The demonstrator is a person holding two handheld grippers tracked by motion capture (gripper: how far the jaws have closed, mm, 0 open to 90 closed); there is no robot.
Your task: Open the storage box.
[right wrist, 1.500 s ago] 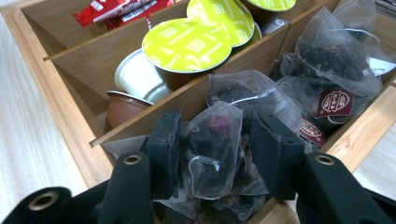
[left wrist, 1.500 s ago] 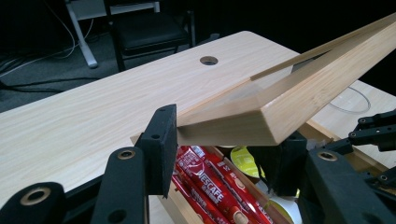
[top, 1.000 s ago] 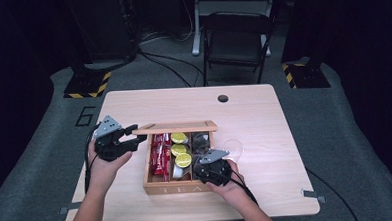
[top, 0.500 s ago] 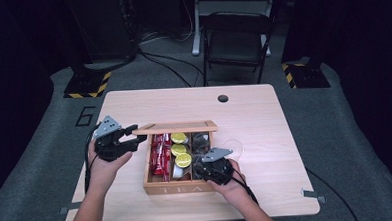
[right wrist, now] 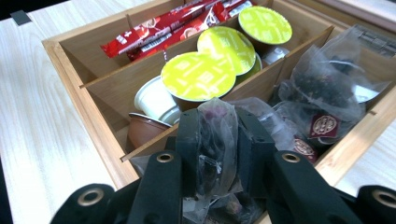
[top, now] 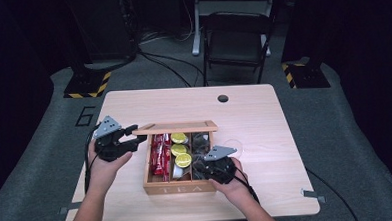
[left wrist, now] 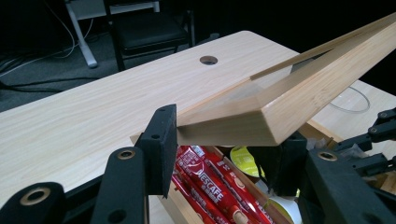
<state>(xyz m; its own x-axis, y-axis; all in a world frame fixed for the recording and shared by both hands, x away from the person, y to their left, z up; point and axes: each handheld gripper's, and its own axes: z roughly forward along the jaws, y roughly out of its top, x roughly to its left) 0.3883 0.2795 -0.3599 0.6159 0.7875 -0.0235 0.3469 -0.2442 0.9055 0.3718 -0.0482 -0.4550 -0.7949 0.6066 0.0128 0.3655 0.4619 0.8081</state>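
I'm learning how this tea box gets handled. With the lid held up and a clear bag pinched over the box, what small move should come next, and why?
Probably lift the right tool straight up: its jaws have just been closing and now pinch a clear tea bag above the right compartment of the wooden box. The left tool clamps the lid open, so the way up looks free.

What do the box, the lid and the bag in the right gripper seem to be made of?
Box: pale wood, probably bamboo, smooth matte; fine straight grain shows.
Lid: the same wood as a frame, with what looks like a clear pane inside.
Bag: thin clear plastic film, crinkled and glossy; dark contents show through.
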